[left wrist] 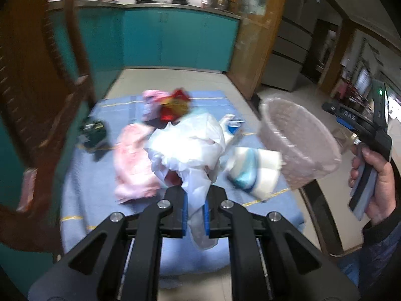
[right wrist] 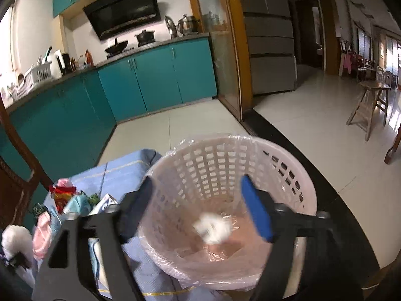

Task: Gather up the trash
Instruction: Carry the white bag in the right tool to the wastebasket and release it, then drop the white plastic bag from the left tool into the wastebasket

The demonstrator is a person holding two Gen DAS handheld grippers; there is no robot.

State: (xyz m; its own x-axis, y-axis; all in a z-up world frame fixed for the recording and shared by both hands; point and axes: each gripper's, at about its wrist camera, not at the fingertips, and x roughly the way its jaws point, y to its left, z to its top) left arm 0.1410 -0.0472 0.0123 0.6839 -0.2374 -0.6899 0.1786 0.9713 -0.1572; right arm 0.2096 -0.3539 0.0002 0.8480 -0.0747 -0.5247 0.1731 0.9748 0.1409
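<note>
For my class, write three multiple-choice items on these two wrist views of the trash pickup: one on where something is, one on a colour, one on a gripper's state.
1. Where is the small white wad of paper?
A. inside the basket
B. on the floor
C. on the kitchen counter

2. What colour is the cloth under the trash?
A. red
B. light blue
C. black

3. How is the left gripper?
A. wide open, nothing in it
B. shut on a white plastic bag
C. shut on a pot

Answers: 1 A, the wad shows within the lined basket's walls. 2 B, blue cloth surrounds the pile. 3 B, white plastic is pinched between its pads.
</note>
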